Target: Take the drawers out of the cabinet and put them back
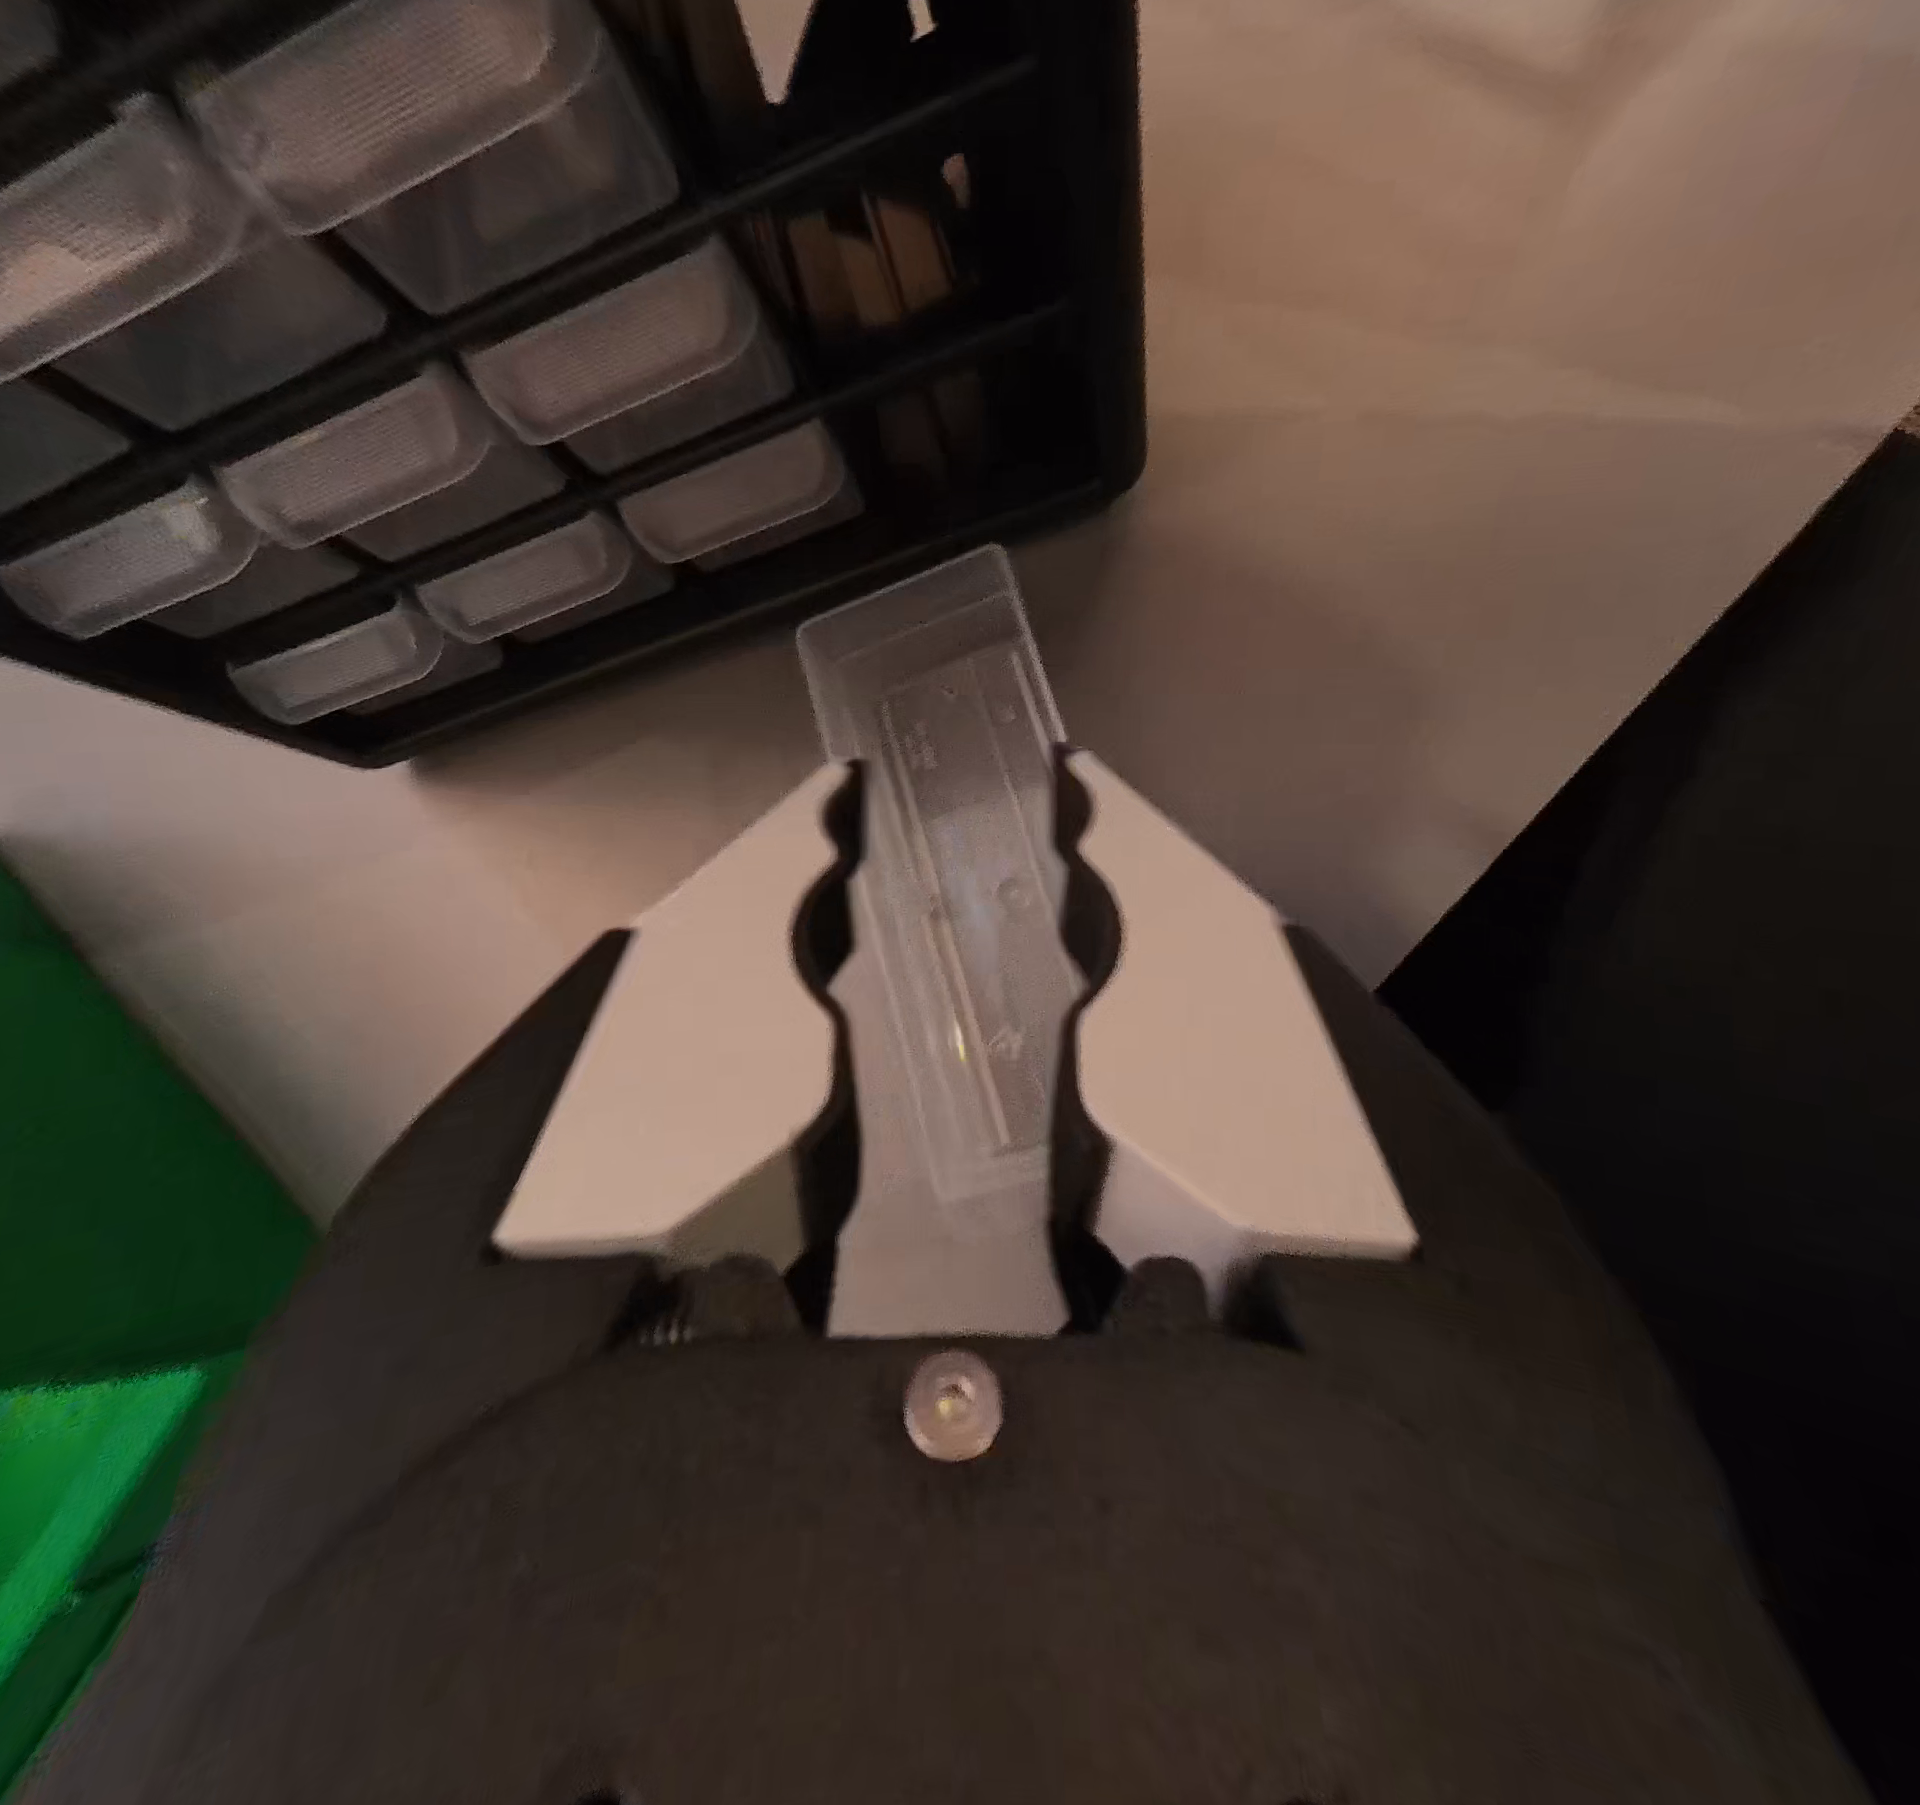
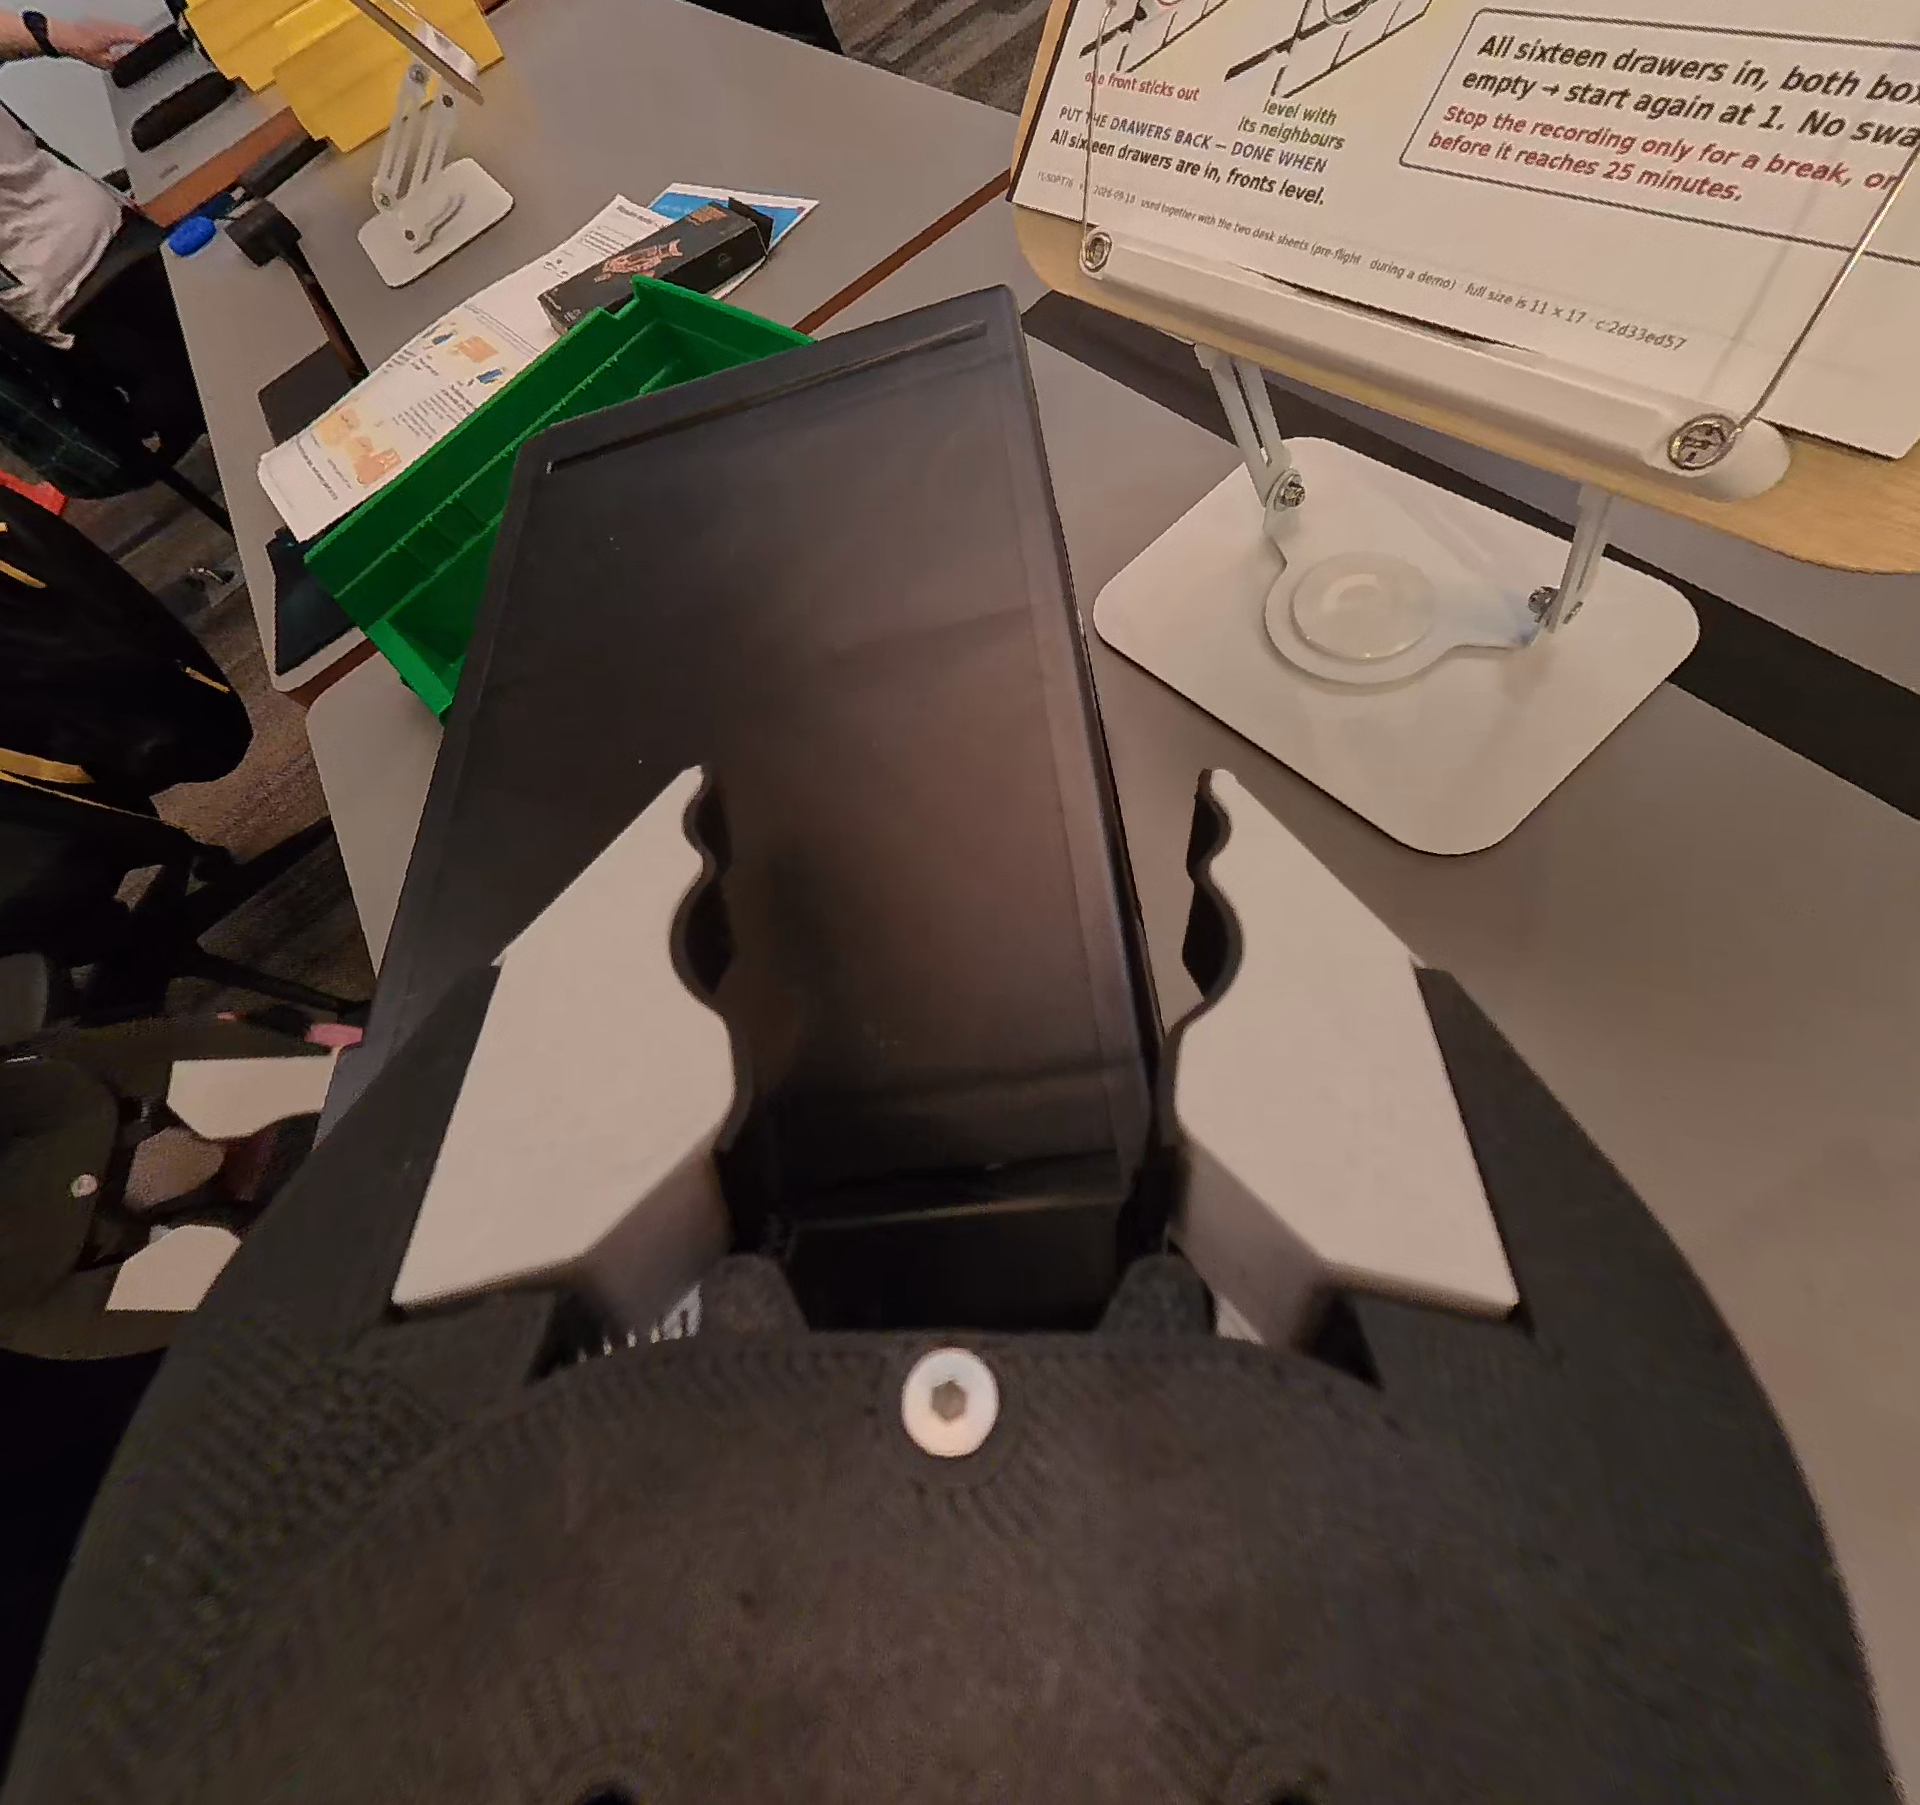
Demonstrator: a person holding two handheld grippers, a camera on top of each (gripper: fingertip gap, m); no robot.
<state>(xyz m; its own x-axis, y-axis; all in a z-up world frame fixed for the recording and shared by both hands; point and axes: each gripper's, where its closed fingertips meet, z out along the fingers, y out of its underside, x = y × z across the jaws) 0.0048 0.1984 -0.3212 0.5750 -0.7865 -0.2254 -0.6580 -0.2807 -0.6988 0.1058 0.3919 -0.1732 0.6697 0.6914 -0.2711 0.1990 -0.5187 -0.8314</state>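
Left tool (image 1: 956, 779) clasps a clear drawer (image 1: 951, 882); right tool (image 2: 951, 789), spread, straddles the black cabinet (image 2: 831, 664).

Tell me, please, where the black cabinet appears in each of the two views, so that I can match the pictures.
Left wrist view: the black cabinet fills the upper left, its front full of clear drawers; the left gripper holds one clear drawer before it.
Right wrist view: its plain black top runs up the centre, between the open fingers of the right gripper.
Shared landmark: the green bin, left of the cabinet in both.
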